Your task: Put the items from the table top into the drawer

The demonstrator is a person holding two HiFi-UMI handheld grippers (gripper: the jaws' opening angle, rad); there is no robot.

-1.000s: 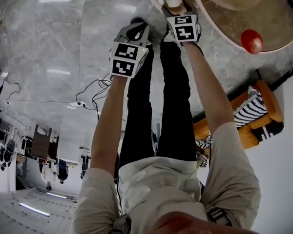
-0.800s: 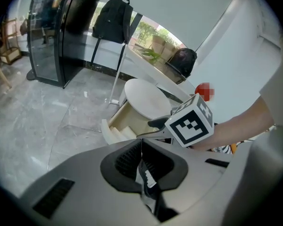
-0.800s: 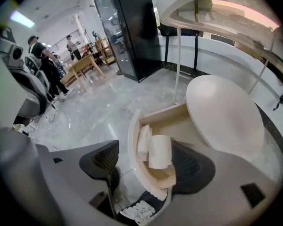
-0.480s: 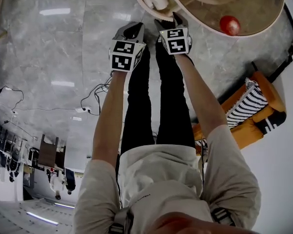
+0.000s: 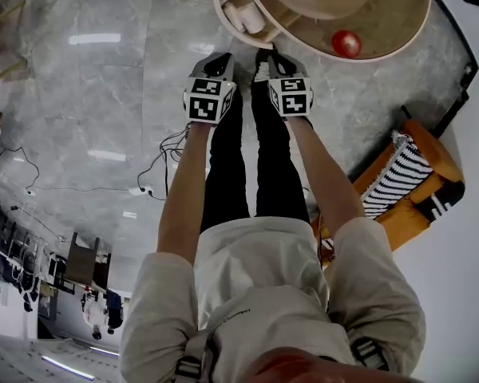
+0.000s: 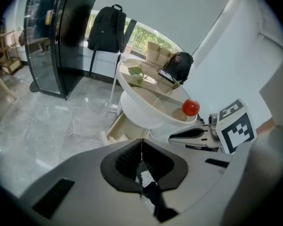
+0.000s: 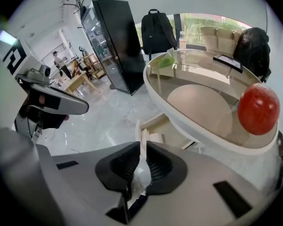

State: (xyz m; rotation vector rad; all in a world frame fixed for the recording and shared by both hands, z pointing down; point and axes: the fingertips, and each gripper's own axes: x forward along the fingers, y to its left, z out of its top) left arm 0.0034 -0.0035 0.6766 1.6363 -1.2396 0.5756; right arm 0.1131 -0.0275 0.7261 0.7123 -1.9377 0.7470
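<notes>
A red ball [image 5: 346,43] rests on the round glass table [image 5: 387,56], also seen in the left gripper view [image 6: 191,107] and close at the right in the right gripper view [image 7: 258,108]. Below the tabletop an open drawer [image 5: 233,24] holds a white item [image 5: 251,18]. Both grippers hang above the floor, short of the table. My left gripper [image 5: 220,59] is shut and empty [image 6: 141,147]. My right gripper [image 5: 269,57] is closing, its jaws nearly together with nothing between them [image 7: 142,149].
An orange armchair with a striped cushion [image 5: 415,182] stands to the right of the person's legs. Cables [image 5: 156,166] trail over the marble floor. A black bag [image 6: 179,65] and green leaves lie on the table. A backpack [image 6: 106,29] and a black cabinet [image 7: 115,41] stand behind.
Both grippers have risen up and away from the open drawer. The table and the red ball now look smaller and farther. The white item stays in the drawer.
</notes>
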